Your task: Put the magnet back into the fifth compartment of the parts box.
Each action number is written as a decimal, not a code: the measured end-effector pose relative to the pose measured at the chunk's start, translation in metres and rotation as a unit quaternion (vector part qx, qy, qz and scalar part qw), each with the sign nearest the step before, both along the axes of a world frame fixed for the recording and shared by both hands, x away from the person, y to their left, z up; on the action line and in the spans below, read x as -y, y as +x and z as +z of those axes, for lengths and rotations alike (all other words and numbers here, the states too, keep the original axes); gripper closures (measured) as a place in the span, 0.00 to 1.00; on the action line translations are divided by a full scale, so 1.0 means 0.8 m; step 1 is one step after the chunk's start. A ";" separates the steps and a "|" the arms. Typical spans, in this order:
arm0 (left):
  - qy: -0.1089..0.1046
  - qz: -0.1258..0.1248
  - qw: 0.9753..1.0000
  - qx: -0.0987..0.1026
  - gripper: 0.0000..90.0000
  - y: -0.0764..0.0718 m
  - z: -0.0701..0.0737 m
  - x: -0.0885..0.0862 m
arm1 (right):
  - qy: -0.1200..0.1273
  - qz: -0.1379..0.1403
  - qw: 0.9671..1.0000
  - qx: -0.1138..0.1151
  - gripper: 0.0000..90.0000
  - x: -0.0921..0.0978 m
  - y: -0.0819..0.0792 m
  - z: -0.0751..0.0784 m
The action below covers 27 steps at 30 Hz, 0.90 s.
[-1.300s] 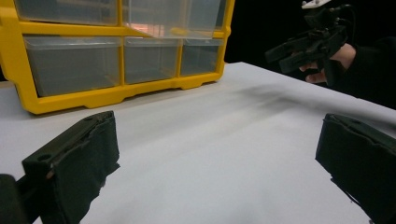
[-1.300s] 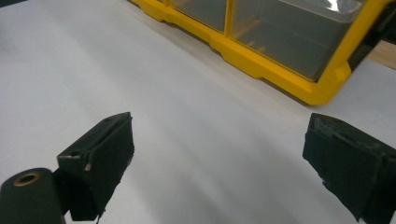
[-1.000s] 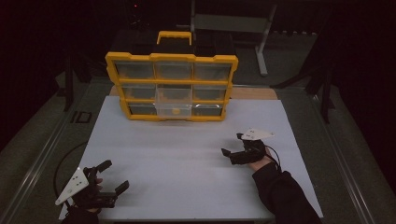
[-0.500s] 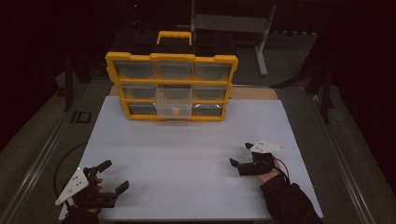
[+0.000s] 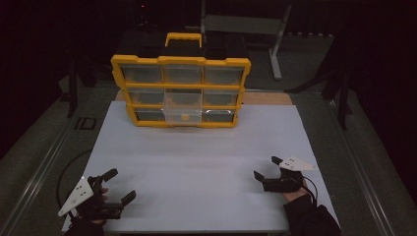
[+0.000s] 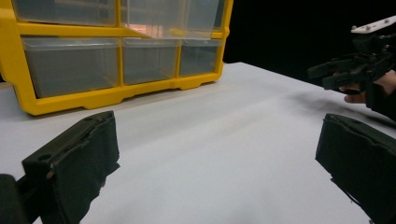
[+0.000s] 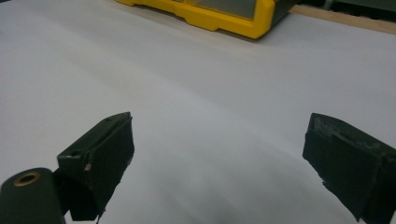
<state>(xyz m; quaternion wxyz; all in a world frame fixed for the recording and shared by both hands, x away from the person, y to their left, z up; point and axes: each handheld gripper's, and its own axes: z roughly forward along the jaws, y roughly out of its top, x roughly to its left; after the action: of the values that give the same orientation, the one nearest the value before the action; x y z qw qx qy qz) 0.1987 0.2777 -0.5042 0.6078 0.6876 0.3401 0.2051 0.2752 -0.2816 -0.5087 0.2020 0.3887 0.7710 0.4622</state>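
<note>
High view: both grippers [image 5: 120, 186] [image 5: 267, 167] open, empty.

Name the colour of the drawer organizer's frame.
Yellow; the drawer organizer has clear drawers, and it shows best in the high view.

Yellow drawer organizer [image 5: 181, 91] on white table [image 5: 206, 162]

A drawer cabinet [image 5: 180, 91] stood at the far middle of the table [image 5: 196, 152], holding 3 rows of 3 drawers; the middle drawer of the bottom row [image 5: 183, 115] jutted forward of its neighbours. The left gripper [image 5: 119, 186] lay at the table's near left corner, the right gripper [image 5: 266, 167] at the near right, well apart from each other and from the cabinet. Behind the table stood a metal stand [image 5: 275, 37], to the cabinet's right.
</note>
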 end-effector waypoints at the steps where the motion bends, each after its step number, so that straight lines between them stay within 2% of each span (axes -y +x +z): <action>1: 0.000 0.000 1.000 0.000 0.00 0.000 0.000 0.000 | -0.001 -0.005 1.000 0.001 0.10 0.002 -0.003 0.000; 14: -0.001 0.000 1.000 -0.001 0.00 0.001 -0.001 0.000 | 0.011 -0.041 0.999 0.028 0.10 0.024 -0.035 -0.003; 18: -0.001 -0.001 1.000 -0.002 0.00 0.001 -0.001 0.000 | 0.017 -0.047 0.998 0.030 0.10 0.026 -0.033 -0.004; 27: -0.003 0.001 1.000 -0.004 0.00 0.002 -0.002 -0.001 | 0.005 -0.036 0.999 0.028 0.10 0.014 -0.028 -0.009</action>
<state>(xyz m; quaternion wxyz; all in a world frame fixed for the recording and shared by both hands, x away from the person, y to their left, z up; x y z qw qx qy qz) 0.2003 0.2781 -0.5054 0.6083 0.6862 0.3442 0.2018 0.2526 -0.2927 -0.5162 0.2378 0.4040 0.7487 0.4687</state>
